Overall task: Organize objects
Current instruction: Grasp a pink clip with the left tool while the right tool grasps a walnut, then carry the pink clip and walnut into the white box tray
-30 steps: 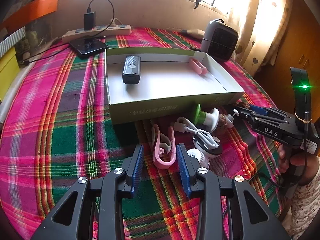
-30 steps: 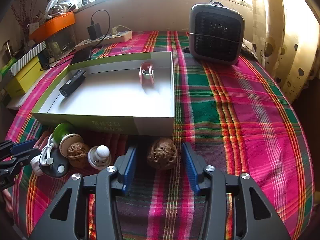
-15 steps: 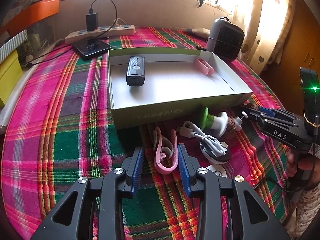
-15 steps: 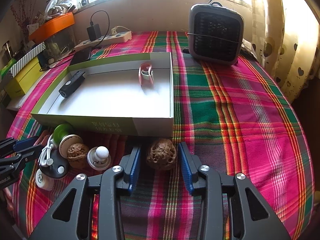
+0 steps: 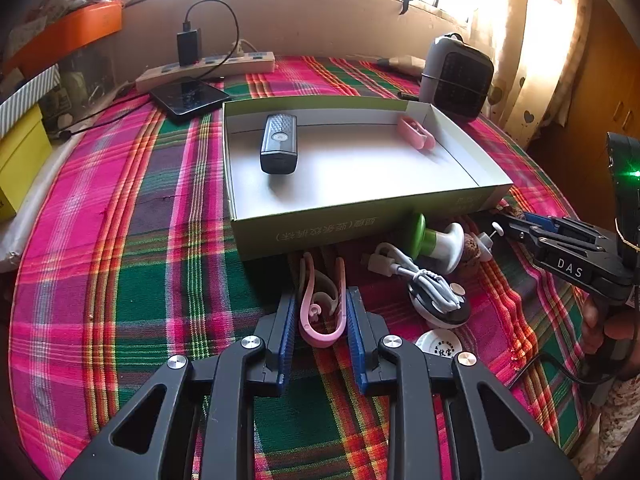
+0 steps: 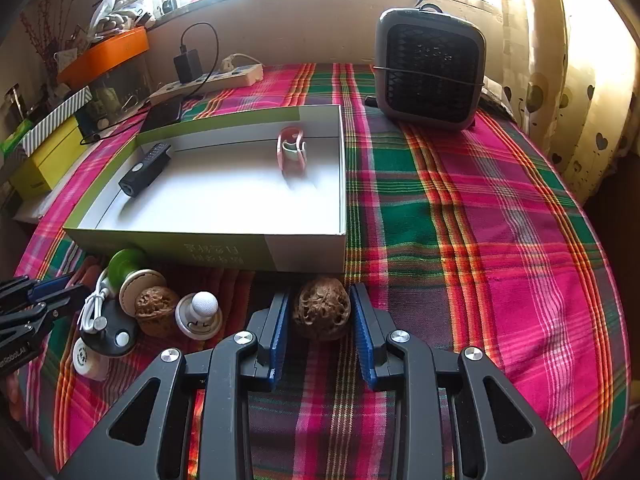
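Observation:
A green-and-white open box [image 5: 360, 224] [image 6: 304, 248] lies on the plaid tablecloth. It holds a black device [image 5: 279, 143] [image 6: 145, 169] and a pink clip [image 5: 415, 131] [image 6: 291, 152]. My left gripper [image 5: 322, 312] is shut on a second pink clip [image 5: 324, 300] in front of the box. My right gripper [image 6: 320, 312] is shut on a brown walnut [image 6: 321, 307] at the box's near right corner. Another walnut [image 6: 155, 307] lies to its left.
In front of the box lie a green-and-white knob [image 5: 436, 240], a white cable on a black disc [image 5: 432, 292], a white round cap [image 5: 438, 344] and a white-ball stand [image 6: 200, 314]. A grey heater [image 6: 430, 68], a power strip [image 5: 208, 70] and a phone [image 5: 186, 98] sit behind.
Both grippers have closed inward: the left onto the pink clip, the right onto the walnut. The left wrist view has shifted slightly.

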Demonstrator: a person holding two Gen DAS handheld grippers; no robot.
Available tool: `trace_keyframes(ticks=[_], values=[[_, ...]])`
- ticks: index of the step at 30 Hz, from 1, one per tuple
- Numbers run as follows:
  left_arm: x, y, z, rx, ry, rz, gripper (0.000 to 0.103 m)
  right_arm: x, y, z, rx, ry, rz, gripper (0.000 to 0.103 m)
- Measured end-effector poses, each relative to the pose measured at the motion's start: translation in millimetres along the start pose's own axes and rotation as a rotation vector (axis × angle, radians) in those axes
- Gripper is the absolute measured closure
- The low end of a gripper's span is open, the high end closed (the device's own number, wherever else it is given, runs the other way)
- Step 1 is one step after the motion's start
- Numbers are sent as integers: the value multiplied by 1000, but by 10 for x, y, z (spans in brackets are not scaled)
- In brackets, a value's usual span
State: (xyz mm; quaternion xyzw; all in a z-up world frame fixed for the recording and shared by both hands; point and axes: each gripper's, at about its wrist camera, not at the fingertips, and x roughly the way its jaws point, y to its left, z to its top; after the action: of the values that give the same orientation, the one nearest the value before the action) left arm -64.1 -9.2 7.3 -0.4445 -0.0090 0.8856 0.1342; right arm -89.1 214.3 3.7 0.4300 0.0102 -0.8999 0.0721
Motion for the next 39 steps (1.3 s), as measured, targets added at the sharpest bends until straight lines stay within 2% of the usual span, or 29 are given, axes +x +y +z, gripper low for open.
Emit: trace_keyframes(ticks=[39], values=[[-175, -100, 110, 17, -53, -27, 81, -168, 59, 16, -13, -31, 34, 72]])
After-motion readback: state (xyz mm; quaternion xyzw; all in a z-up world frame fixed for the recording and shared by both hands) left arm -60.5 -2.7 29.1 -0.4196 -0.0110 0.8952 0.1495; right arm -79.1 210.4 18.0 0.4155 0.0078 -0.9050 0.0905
